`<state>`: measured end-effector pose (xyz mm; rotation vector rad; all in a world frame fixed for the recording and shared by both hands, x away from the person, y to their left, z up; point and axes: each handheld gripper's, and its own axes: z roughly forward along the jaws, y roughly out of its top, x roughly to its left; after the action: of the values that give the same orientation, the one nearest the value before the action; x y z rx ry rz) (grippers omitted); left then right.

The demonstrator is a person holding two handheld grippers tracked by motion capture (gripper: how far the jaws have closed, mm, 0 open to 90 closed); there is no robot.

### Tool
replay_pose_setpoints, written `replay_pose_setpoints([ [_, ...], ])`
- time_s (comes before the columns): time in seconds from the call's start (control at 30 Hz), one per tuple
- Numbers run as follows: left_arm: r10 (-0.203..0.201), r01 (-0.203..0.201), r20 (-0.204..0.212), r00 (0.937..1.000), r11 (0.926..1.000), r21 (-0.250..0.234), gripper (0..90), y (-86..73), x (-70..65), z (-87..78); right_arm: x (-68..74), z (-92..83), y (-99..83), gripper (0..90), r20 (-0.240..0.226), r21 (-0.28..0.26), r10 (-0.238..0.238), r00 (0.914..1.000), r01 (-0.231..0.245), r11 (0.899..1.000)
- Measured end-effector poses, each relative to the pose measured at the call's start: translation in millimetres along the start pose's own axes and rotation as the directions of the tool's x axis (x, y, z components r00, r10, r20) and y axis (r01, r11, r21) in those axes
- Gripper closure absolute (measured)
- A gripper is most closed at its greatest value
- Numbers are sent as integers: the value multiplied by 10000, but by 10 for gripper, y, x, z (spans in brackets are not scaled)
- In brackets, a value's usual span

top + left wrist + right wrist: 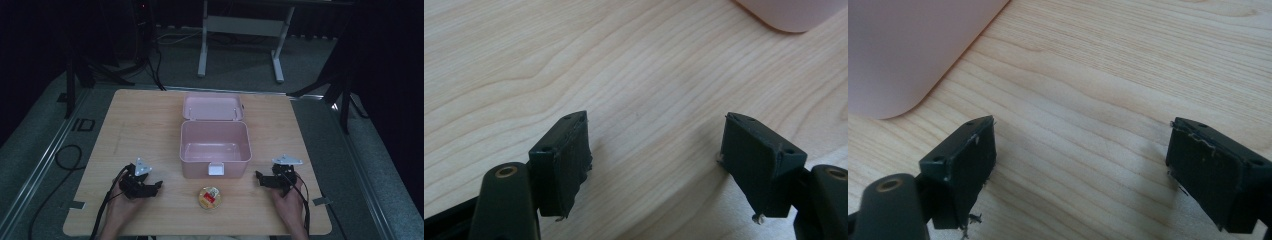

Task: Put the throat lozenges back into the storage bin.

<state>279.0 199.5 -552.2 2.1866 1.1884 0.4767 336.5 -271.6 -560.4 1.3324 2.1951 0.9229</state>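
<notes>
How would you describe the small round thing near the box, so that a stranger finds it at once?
Start at the pink box standing open in the middle of the wooden table. Just in front of its white latch, toward the person, lies a small round tin. It is the only golden, flat disc there, with a red label on top.

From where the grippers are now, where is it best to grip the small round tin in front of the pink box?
Probably across its round side wall, coming straight down from above. The round tin lies flat on the table, lid up, with free space all around. It is low, so open jaws must drop on opposite sides. The right gripper and left gripper both stand open beside it.
</notes>
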Motion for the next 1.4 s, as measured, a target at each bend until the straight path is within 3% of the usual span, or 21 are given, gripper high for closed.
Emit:
replay_pose_setpoints([
  [0.23,231,-225,254,9994,9995,-220,311,66,-36,-83,0,0,0,124,1,2,-2,10000,2,10000],
  [0.4,928,-920,524,9943,9956,-159,305,159,-153,-138,0,0,0,124,1,1,-5,10000,5,10000],
  [0.6,1317,-1300,735,9886,9911,-275,296,233,-239,-191,0,0,0,124,0,0,-4,10000,4,10000],
  [0.8,1644,-1631,801,9831,9864,-228,285,266,-279,-199,0,0,0,124,-1,-1,-6,10000,6,10000],
  [0.97,1688,-1669,810,9823,9855,-298,285,288,-280,-222,0,0,0,124,0,-2,0,10000,0,10000],
  [1.17,1875,-1849,1013,9770,9821,-349,285,324,-313,-255,0,0,0,124,0,0,-7,10000,7,10000],
  [1.2,2033,-2014,1073,9732,9791,-290,285,341,-333,-257,0,0,0,124,1,0,-3,10000,3,10000],
  [1.4,2332,-2327,1229,9646,9724,-187,278,408,-385,-272,0,0,0,124,-4,-4,-2,10000,2,10000],
])
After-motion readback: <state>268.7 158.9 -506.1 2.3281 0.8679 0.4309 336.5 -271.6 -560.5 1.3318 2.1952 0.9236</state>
